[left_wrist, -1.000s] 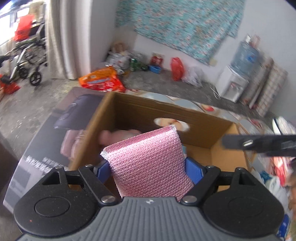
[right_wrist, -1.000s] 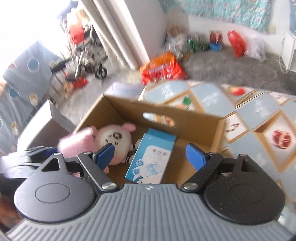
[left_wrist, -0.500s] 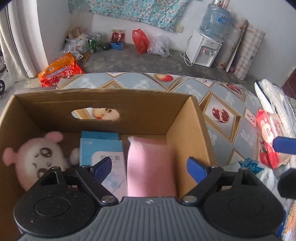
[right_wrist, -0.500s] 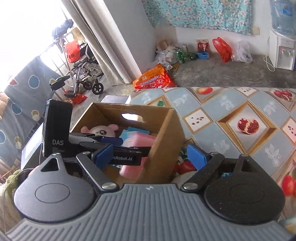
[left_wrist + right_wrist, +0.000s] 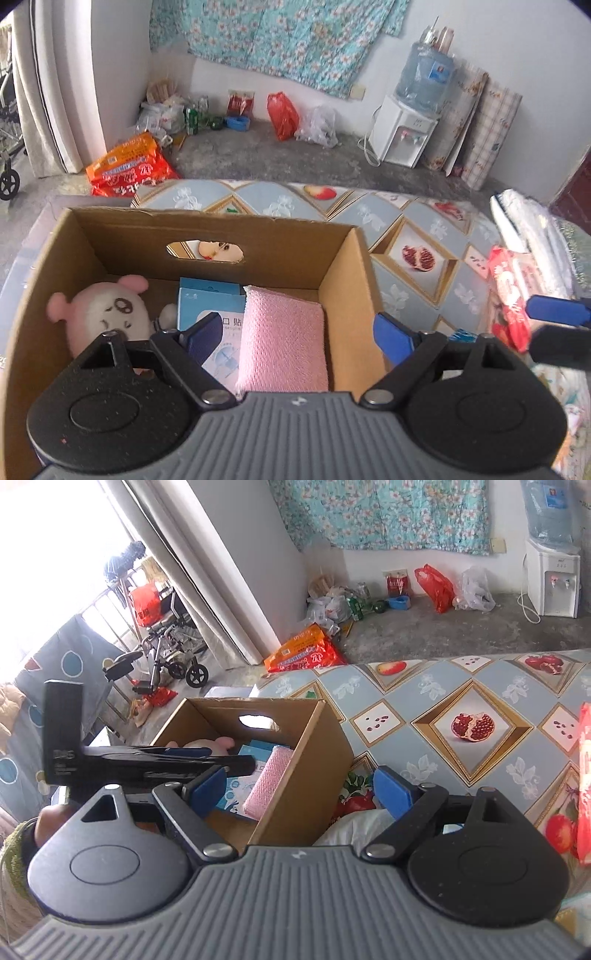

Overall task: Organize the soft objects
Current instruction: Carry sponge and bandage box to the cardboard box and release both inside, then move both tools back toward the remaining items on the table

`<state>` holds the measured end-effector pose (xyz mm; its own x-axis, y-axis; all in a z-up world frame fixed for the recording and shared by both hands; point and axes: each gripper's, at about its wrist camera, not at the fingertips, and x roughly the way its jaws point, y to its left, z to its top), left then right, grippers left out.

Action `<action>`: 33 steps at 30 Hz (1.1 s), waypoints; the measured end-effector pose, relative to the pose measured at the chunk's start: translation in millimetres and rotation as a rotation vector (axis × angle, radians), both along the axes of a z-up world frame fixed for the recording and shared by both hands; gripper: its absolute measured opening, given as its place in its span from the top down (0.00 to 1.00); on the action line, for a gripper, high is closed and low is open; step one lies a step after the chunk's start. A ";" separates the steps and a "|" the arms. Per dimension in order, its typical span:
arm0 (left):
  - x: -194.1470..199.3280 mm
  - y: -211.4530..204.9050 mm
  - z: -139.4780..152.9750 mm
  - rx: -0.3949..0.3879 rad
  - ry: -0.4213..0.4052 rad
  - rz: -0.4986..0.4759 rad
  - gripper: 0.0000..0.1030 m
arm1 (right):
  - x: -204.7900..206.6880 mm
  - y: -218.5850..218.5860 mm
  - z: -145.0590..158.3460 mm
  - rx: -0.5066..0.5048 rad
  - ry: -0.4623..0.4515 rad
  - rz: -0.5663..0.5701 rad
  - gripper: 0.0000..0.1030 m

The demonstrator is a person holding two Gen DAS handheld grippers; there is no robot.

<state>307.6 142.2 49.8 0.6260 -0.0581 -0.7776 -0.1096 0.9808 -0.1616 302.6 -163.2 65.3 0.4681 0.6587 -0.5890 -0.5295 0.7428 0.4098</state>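
An open cardboard box (image 5: 343, 288) stands on the table. Inside it lie a pink-and-white plush toy (image 5: 107, 314), a light blue carton (image 5: 207, 299) and a pink mesh sponge (image 5: 284, 343) leaning by the right wall. My left gripper (image 5: 297, 336) hovers over the box, open, its pads clear of the sponge. In the right wrist view the same box (image 5: 306, 775) and sponge (image 5: 269, 779) sit at centre left. My right gripper (image 5: 299, 790) is open over the box's right wall, with nothing held. A white soft item (image 5: 354, 830) lies beneath it.
A red printed packet (image 5: 506, 295) lies on the patterned tablecloth (image 5: 424, 709) right of the box. On the floor beyond are an orange bag (image 5: 129, 173), a water dispenser (image 5: 402, 136) and a wheelchair (image 5: 170, 653). A person's hand in a green sleeve (image 5: 14, 853) holds the left gripper.
The pink sponge was gripped by my left gripper above the box; now it lies inside and the jaws stand apart. My right gripper has swung from over the box toward its right side.
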 end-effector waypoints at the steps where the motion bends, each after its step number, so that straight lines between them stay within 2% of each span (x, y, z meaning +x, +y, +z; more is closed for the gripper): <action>1: -6.5 -2.0 5.5 0.001 -0.011 -0.004 0.12 | -3.9 -3.2 2.9 0.001 -0.006 -0.003 0.16; 9: -80.9 -42.4 53.6 -0.020 -0.159 -0.103 0.06 | -52.4 -58.8 29.2 -0.011 -0.078 -0.059 0.16; 13: -116.3 -74.9 70.0 -0.039 -0.228 -0.188 0.05 | -76.7 -98.9 35.6 -0.028 -0.099 -0.120 0.16; 16: -134.0 -108.8 75.4 -0.009 -0.256 -0.266 0.04 | -94.7 -129.3 34.9 -0.043 -0.103 -0.161 0.16; 19: -144.9 -141.1 71.4 0.028 -0.258 -0.326 0.04 | -111.3 -161.0 29.7 -0.043 -0.099 -0.212 0.15; 24: -160.2 -188.0 52.9 0.027 -0.233 -0.408 0.04 | -136.7 -207.3 11.1 -0.039 -0.070 -0.279 0.15; 28: -175.9 -218.0 35.0 -0.029 -0.242 -0.456 0.04 | -157.6 -234.7 -7.6 -0.031 -0.061 -0.313 0.15; 33: -196.7 -247.4 9.6 -0.092 -0.268 -0.467 0.04 | -181.0 -263.4 -36.2 -0.044 -0.031 -0.343 0.15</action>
<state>111.0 -105.1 59.4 0.6930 -0.4375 -0.5730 0.3909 0.8959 -0.2113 121.6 -426.6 29.2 0.6757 0.4346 -0.5954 -0.2576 0.8960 0.3617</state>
